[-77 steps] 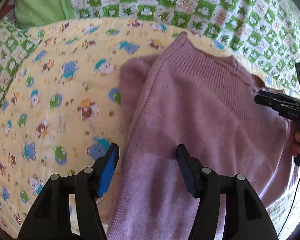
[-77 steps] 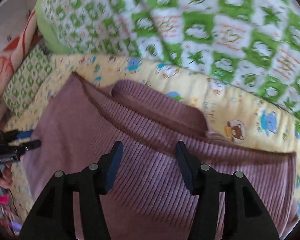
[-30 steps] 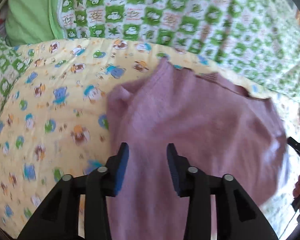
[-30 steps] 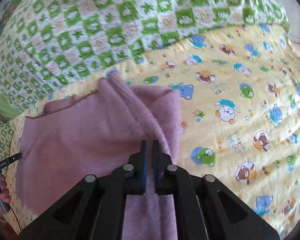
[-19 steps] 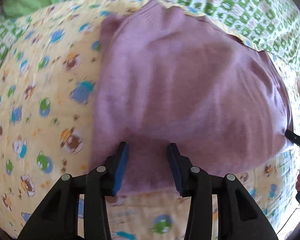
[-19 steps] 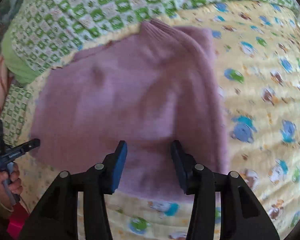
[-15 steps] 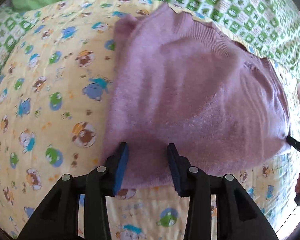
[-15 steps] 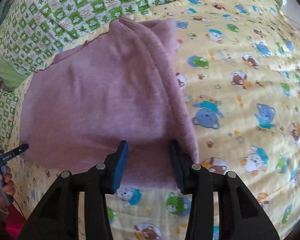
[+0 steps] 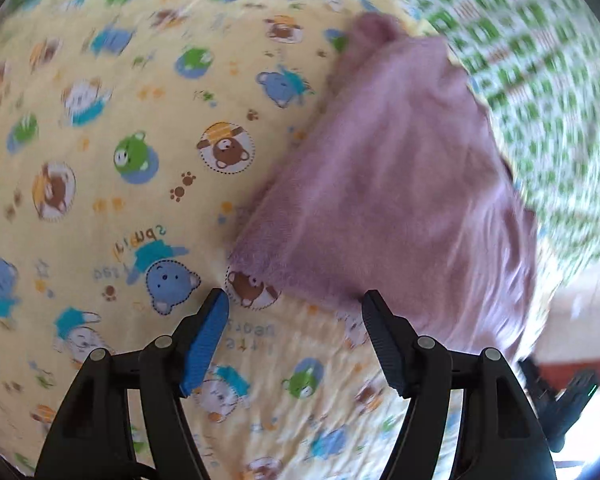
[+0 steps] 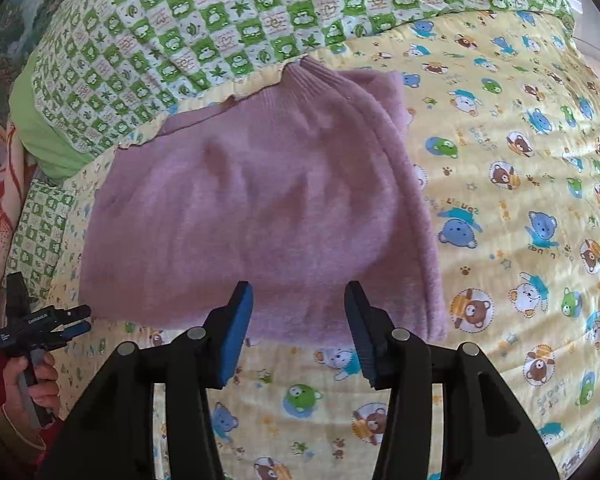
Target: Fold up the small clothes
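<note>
A small purple knit sweater point(image 10: 260, 208) lies folded on a yellow cartoon-bear sheet point(image 10: 520, 208), its ribbed collar at the far edge. In the left wrist view the sweater point(image 9: 400, 184) is blurred and sits up and to the right. My left gripper point(image 9: 296, 300) is open and empty, just off the sweater's near left corner. My right gripper point(image 10: 298, 296) is open and empty at the sweater's near edge. The left gripper also shows in the right wrist view point(image 10: 78, 318) beside the sweater's left corner.
A green-and-white checked quilt point(image 10: 228, 20) is bunched along the far side. A green pillow point(image 10: 40, 128) lies at far left. The other gripper point(image 9: 556, 404) and a bed edge show at lower right of the left wrist view.
Both grippers have opened wider and pulled back off the folded sweater. The left gripper has swung left, so the sweater now lies to its right, with motion blur.
</note>
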Demonstrator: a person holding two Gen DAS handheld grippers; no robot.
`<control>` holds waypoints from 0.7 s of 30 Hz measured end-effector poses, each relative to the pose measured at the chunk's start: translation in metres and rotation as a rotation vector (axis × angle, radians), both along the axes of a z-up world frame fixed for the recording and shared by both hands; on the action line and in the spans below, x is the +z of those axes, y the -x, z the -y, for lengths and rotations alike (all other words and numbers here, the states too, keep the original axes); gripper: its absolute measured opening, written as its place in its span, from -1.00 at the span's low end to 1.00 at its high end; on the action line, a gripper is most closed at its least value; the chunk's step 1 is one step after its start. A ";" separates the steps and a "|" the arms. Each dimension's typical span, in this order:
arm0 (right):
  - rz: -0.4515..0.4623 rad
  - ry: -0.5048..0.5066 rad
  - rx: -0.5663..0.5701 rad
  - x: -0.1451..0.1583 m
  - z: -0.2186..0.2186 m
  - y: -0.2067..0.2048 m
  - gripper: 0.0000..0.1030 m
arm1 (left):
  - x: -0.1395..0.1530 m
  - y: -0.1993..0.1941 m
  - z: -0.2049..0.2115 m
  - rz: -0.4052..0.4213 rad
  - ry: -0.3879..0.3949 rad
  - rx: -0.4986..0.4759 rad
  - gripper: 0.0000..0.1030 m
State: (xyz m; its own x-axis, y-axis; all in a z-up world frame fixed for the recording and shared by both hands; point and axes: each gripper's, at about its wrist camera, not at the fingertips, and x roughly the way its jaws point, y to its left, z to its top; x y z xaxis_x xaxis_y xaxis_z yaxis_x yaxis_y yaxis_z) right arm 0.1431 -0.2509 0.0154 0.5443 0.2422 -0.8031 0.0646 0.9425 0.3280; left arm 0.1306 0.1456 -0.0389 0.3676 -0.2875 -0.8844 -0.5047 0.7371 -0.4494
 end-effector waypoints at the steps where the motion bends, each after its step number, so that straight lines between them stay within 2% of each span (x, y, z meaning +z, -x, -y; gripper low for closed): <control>1: 0.002 -0.007 0.011 0.002 -0.006 -0.001 0.00 | -0.001 -0.002 -0.003 0.006 0.024 0.026 0.42; 4: 0.014 -0.022 0.040 0.006 -0.020 0.000 0.04 | -0.006 -0.010 -0.010 0.020 0.082 0.095 0.46; 8: 0.017 -0.043 0.064 0.007 -0.032 -0.001 0.04 | -0.006 -0.020 -0.012 0.039 0.057 0.149 0.42; 9: 0.015 -0.047 0.068 0.006 -0.034 -0.001 0.04 | -0.005 -0.024 -0.010 0.045 0.040 0.148 0.34; 11: 0.015 -0.054 0.073 0.006 -0.037 -0.003 0.05 | -0.005 -0.032 -0.007 0.056 0.017 0.119 -0.46; 12: 0.015 -0.054 0.078 0.007 -0.039 -0.004 0.05 | -0.006 -0.036 -0.007 0.058 0.028 0.103 -0.56; 14: 0.017 -0.053 0.078 0.007 -0.039 -0.006 0.05 | -0.003 -0.042 -0.003 0.071 0.013 0.093 -0.67; 16: 0.016 -0.052 0.077 0.007 -0.038 -0.009 0.05 | 0.007 -0.047 0.003 0.097 -0.024 0.065 -0.70; 21: 0.018 -0.077 0.057 0.009 -0.030 -0.016 0.05 | 0.050 -0.060 0.037 0.211 -0.087 -0.062 -0.74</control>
State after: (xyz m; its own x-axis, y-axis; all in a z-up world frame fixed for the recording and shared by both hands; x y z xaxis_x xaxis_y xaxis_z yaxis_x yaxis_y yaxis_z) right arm 0.1587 -0.2211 0.0241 0.5423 0.3343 -0.7708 0.0048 0.9162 0.4007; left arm 0.1910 0.1087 0.0110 0.5306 -0.2412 -0.8126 -0.3588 0.8046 -0.4731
